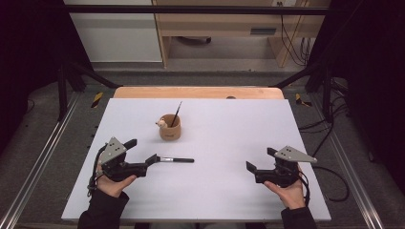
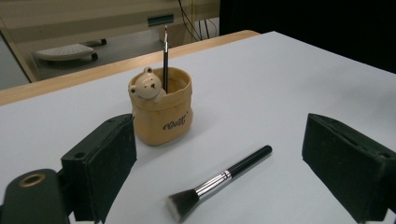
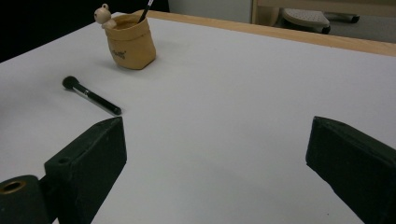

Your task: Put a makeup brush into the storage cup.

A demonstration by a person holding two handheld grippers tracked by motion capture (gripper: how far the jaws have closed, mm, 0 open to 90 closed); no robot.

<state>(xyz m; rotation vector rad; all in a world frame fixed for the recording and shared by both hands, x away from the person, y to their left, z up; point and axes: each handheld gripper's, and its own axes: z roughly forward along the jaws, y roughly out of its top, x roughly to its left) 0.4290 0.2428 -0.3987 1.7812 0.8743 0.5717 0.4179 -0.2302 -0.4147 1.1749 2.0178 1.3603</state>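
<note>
White desk (image 1: 229, 181) with wood edge, dim lab floor behind. Tan bear-faced cup (image 1: 169, 128) sat mid-desk with a thin brush (image 1: 176, 112) standing in it. Makeup brush (image 1: 176, 160) lay flat just off the left gripper (image 1: 142, 151), jaws released. Right gripper (image 1: 260, 159) hovered well apart, jaws released, empty.

2 brushes showing (1 lying flat (image 1: 175, 160), 1 standing in cup (image 1: 176, 113)); 1 bear cup (image 1: 170, 129); 2 grippers (image 1: 142, 151) (image 1: 259, 160).
</note>
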